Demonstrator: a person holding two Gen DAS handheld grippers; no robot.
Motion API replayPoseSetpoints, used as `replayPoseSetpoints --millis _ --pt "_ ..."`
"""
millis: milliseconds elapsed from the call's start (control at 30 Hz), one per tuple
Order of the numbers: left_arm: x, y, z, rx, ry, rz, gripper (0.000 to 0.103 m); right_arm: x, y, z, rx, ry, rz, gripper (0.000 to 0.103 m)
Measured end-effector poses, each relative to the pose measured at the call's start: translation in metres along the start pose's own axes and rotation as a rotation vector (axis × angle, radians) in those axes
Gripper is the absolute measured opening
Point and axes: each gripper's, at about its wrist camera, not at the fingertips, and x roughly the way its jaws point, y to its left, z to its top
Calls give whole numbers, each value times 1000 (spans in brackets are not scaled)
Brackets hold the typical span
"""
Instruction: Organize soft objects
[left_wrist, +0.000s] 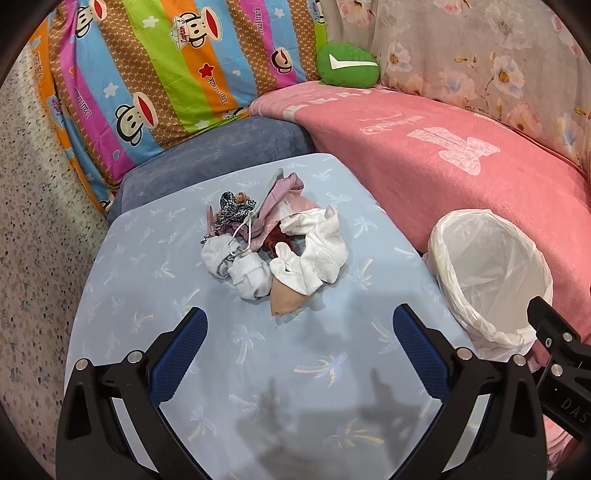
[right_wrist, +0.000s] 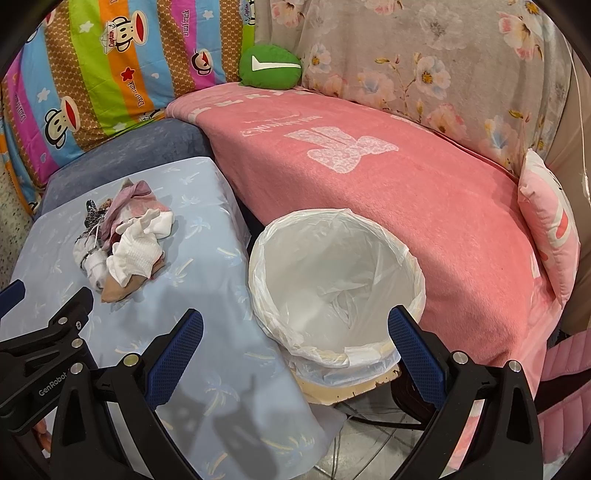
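- A tangled pile of small garments (left_wrist: 275, 245), white socks, a leopard-print piece, mauve fabric and a beige item, lies mid-table on the pale-blue palm-print cloth (left_wrist: 155, 258).
- Bare cloth rings the heap on every side.
- The left gripper (left_wrist: 299, 354) hovers near it, jaws wide apart and empty.
- The right gripper (right_wrist: 295, 356), likewise spread, hangs over the bag-lined bin (right_wrist: 413, 273) beside the table's edge.

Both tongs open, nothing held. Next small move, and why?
Probably ease the left tongs forward and down onto the beige piece, the nearest edge of the sock pile. They're open and facing it, and the lined bin holds no socks.
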Motion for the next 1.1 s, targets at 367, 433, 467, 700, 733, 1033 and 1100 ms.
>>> replayPoseSetpoints --millis 367,433,467,700,733,1033,1100 --pt "0 1 -1 0 -4 -1 96 0 0 0 0 0 0 98" --pt "0 0 -1 0 -4 -3 96 0 -1 0 1 -1 -1 98" --pt "0 0 -1 0 -4 -4 96 0 -1 1 4 -2 -1 98" --pt "1 -3 -1 0 -4 -10 96 -1 -3 2 14 -8 -2 98" --pt "1 -3 -1 0 -5 -9 96 -1 -4 3 16 -9 -2 98" --pt "4 -1 1 12 -7 -34 96 1 -1 4 38 -21 4 98" --pt "8 0 2 20 3 -45 96 2 1 5 37 -24 4 98"
